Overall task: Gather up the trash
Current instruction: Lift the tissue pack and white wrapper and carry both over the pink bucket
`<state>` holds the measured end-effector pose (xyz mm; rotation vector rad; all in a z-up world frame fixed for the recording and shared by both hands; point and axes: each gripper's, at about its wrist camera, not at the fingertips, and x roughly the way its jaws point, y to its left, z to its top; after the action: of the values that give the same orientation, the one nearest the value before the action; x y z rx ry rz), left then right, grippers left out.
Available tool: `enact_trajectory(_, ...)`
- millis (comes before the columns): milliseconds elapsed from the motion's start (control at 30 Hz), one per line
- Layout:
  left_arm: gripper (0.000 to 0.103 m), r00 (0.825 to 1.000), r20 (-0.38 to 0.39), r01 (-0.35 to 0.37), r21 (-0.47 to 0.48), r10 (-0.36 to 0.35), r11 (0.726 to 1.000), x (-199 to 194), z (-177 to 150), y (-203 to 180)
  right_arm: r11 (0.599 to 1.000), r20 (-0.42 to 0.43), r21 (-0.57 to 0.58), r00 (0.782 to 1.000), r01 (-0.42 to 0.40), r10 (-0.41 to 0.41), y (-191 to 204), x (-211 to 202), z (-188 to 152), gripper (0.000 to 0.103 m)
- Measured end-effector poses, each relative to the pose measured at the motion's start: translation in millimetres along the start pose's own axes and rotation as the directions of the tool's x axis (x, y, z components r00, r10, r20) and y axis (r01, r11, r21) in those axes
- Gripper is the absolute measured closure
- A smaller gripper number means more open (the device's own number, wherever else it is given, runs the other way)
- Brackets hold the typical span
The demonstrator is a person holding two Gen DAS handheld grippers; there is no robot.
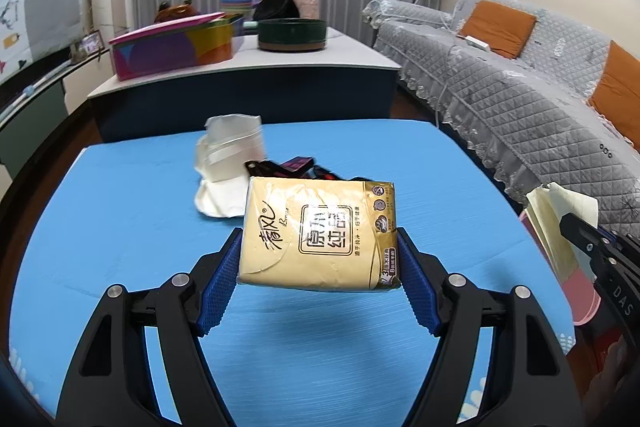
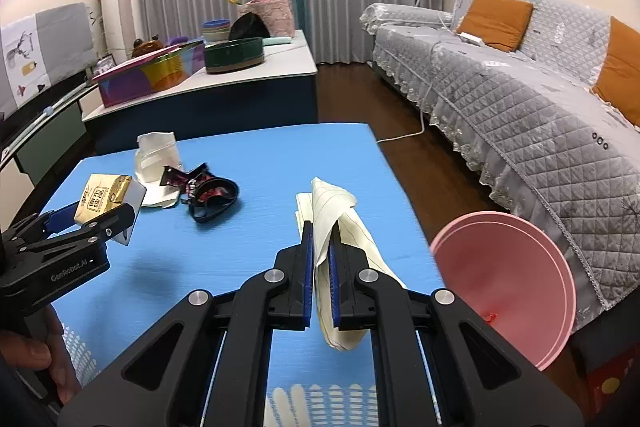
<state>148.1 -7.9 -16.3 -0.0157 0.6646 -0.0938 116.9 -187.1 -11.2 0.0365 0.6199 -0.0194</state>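
Note:
My left gripper (image 1: 320, 247) is shut on a yellow tissue pack (image 1: 320, 235) and holds it above the blue table (image 1: 120, 227). The pack also shows in the right wrist view (image 2: 102, 199), at the left. My right gripper (image 2: 320, 247) is shut on a crumpled cream lined paper (image 2: 340, 223), held above the table's right side. The paper shows at the right edge of the left wrist view (image 1: 560, 215). A crumpled white wrapper (image 2: 156, 155) and a black and red wrapper (image 2: 208, 193) lie on the table further back.
A pink bin (image 2: 504, 279) stands off the table's right edge, beside the grey quilted sofa (image 2: 520, 99). A low white-topped table (image 2: 224, 79) with boxes and bowls stands behind the blue table.

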Motion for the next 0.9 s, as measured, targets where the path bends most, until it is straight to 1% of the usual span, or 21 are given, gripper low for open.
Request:
enact_trajectory(267,0.032,0.999,0.023,0.048,0.048,-0.049,0.998,0,2,-30,0.999,0.003,0.029,0.999,0.034,-0.034,-23,-5,-1,0.096)
enact_trajectory(900,0.032,0.987,0.020,0.158,0.137,-0.162,0.978,7,1,-104,0.985,0.008,0.103,0.990,0.142,-0.144,-89,-17,-3,0.096)
